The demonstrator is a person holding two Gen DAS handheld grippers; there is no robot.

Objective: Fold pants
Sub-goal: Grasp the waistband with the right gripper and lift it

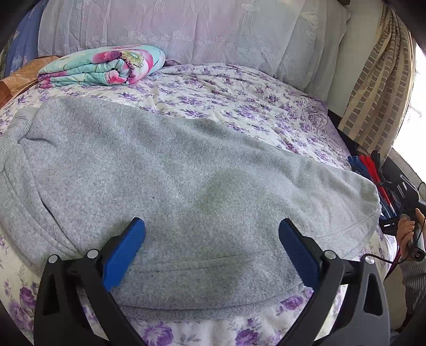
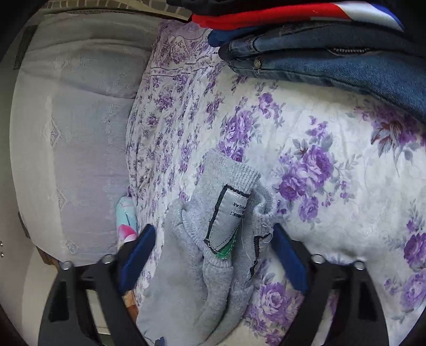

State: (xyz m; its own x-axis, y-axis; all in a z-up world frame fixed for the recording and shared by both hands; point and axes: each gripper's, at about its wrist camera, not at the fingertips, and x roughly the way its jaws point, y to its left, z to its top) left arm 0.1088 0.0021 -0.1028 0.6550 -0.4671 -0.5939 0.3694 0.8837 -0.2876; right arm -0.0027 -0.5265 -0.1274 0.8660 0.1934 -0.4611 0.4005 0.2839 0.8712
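Grey knit pants (image 1: 186, 173) lie spread flat across the flowered bed sheet (image 1: 239, 101). My left gripper (image 1: 211, 231) hovers over their near hem with its blue fingers wide apart, open and holding nothing. In the right wrist view a bunched grey end of the pants (image 2: 226, 181) with a sewn-in label (image 2: 226, 221) lies between the fingers of my right gripper (image 2: 213, 229). Its pads stand on either side of the cloth without squeezing it. A hand (image 1: 410, 229) holding that gripper shows at the right edge of the left wrist view.
A folded floral blanket (image 1: 106, 66) and pale pillows (image 1: 186, 29) sit at the bed's head. Folded jeans (image 2: 332, 61) under a red garment (image 2: 266, 16) are stacked beyond the right gripper. A checked curtain (image 1: 378, 93) hangs by the window.
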